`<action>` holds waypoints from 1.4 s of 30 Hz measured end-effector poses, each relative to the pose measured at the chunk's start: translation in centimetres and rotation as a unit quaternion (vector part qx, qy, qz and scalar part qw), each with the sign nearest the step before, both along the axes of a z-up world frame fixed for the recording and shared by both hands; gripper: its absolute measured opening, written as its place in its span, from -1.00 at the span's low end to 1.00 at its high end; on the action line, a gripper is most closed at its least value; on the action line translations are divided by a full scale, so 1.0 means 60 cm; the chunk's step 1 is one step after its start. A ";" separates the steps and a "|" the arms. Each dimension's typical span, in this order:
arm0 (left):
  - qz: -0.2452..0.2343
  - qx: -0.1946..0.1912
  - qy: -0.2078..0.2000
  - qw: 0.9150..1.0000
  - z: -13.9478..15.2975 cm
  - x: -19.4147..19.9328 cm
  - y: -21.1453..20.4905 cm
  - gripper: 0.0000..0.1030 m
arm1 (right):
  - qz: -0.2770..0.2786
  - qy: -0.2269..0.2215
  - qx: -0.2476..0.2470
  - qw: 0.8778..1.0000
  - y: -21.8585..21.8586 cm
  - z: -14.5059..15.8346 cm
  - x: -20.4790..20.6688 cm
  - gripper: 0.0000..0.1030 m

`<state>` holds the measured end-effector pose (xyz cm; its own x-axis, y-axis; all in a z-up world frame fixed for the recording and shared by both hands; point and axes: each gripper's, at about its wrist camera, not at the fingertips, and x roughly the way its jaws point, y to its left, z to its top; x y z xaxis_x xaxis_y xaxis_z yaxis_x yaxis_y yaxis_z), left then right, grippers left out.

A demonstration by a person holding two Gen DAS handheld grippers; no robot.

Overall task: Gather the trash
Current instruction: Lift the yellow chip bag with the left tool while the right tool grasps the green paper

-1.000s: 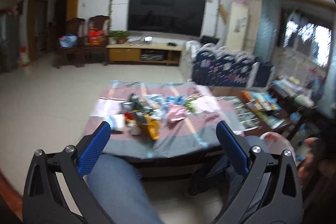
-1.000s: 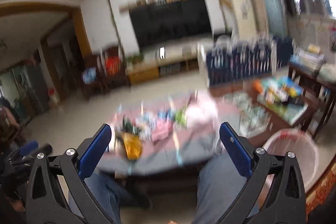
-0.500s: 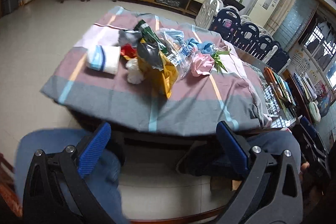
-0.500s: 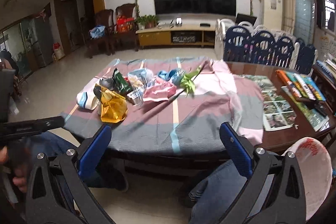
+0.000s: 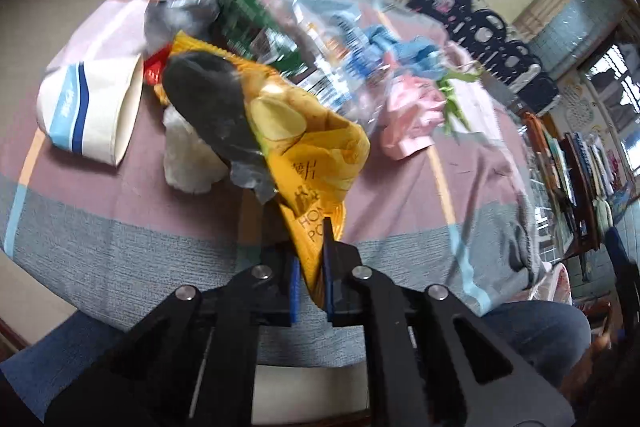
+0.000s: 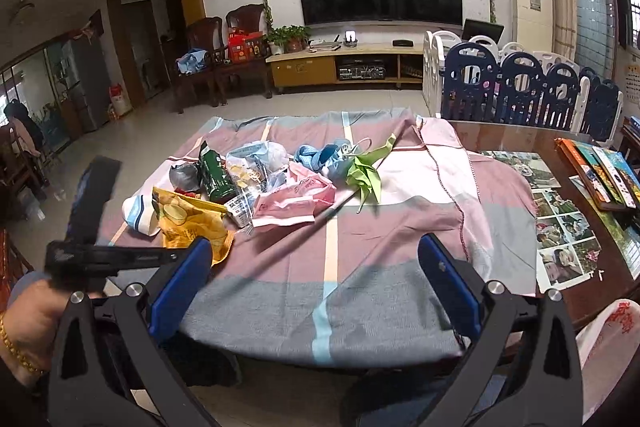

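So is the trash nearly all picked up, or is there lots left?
Only just started. Nothing looks collected yet. The left hand-held gripper is shut on the yellow chip bag at the table's near edge. The right hand-held gripper is open and empty. Still left on the cloth: the pink bag, green packet and paper cup.

Left gripper [image 5: 311,267]: jaws wide apart in both earlier frames, now closed on the lower corner of the yellow chip bag [image 5: 308,163] at the near edge of the tablecloth [image 5: 120,247]. Left wrist view has dropped from across the room to just above the trash pile. Right gripper [image 6: 314,279] has come lower, nearer the table's near edge.
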<state>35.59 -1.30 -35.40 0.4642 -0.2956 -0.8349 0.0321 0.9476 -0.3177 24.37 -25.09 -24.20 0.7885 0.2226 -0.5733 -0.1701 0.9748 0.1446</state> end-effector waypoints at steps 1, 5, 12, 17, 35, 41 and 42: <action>-0.013 0.002 -0.027 1.000 0.023 -0.010 -0.004 -0.83 | 0.001 0.002 0.007 1.000 -0.004 0.000 0.010 0.95; -0.032 0.017 -0.138 0.990 0.123 -0.041 -0.001 -0.83 | 0.003 -0.011 0.017 1.000 -0.012 0.006 0.047 0.95; -0.030 0.048 -0.258 0.964 0.262 -0.017 0.016 -0.83 | -0.018 0.010 0.003 1.000 -0.022 0.003 0.162 0.95; -0.014 0.049 -0.308 0.950 0.311 0.034 0.038 -0.82 | -0.041 0.094 -0.045 0.994 -0.030 -0.048 0.270 0.95; -0.051 0.018 -0.206 0.977 0.196 0.094 0.019 -0.81 | 0.014 0.200 -0.100 0.974 0.000 -0.171 0.429 -0.46; -0.068 0.006 -0.179 0.981 0.156 0.096 0.009 -0.81 | -0.031 0.166 -0.066 0.983 -0.051 -0.122 0.362 -0.46; -0.069 0.003 -0.171 0.983 0.150 0.100 0.013 -0.81 | -0.040 0.156 -0.054 0.985 -0.063 -0.113 0.346 -0.46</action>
<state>41.58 -0.55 -26.40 0.6745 -0.3711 -0.6382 0.2639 0.9286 -0.2610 45.12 -28.87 -30.99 0.5819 0.0905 -0.8082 -0.0548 0.9959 0.0721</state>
